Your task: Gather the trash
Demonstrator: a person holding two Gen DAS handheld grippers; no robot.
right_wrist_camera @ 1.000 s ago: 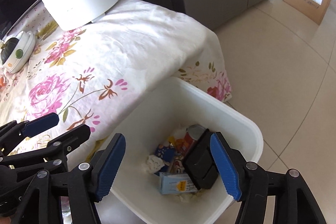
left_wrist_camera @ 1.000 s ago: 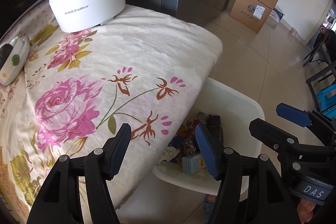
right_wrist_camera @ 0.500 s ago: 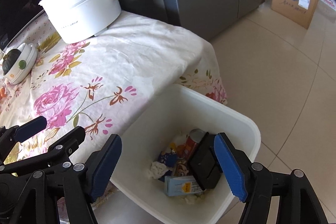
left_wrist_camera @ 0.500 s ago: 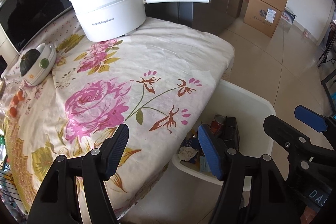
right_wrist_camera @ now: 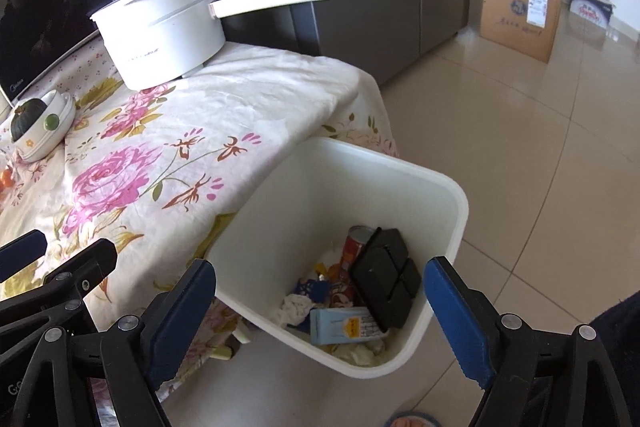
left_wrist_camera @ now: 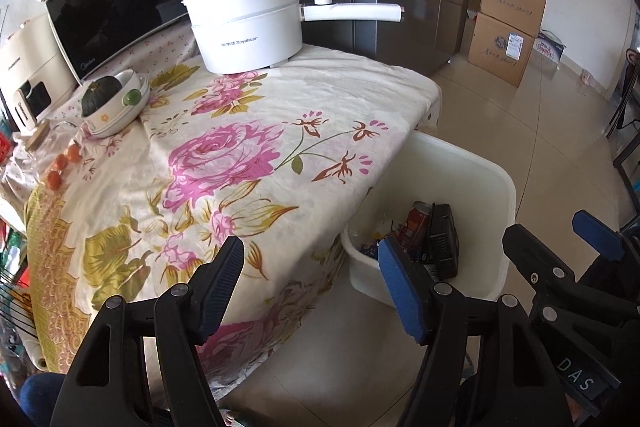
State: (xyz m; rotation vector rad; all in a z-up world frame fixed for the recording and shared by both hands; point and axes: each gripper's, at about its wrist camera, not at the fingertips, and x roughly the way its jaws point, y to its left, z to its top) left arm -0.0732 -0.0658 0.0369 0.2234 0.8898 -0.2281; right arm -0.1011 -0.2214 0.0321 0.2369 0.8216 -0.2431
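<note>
Both claws empty. Left to right: flowered cloth-covered table (left_wrist_camera: 256, 147) shows no trash on the part in view; only the white long-handled electric pot (left_wrist_camera: 248, 31) and a small white bowl holding a dark green squash (left_wrist_camera: 116, 99). My left gripper (left_wrist_camera: 310, 281) hangs wide over the table edge, nothing between the pads. My right gripper (right_wrist_camera: 320, 311) has just been opening, empty, above the white plastic bin (right_wrist_camera: 452, 223); the black box (right_wrist_camera: 386, 279), red can (right_wrist_camera: 356, 243) and wrappers lie inside. Both views now take in more table than a second ago. Collection looks finished.
</note>
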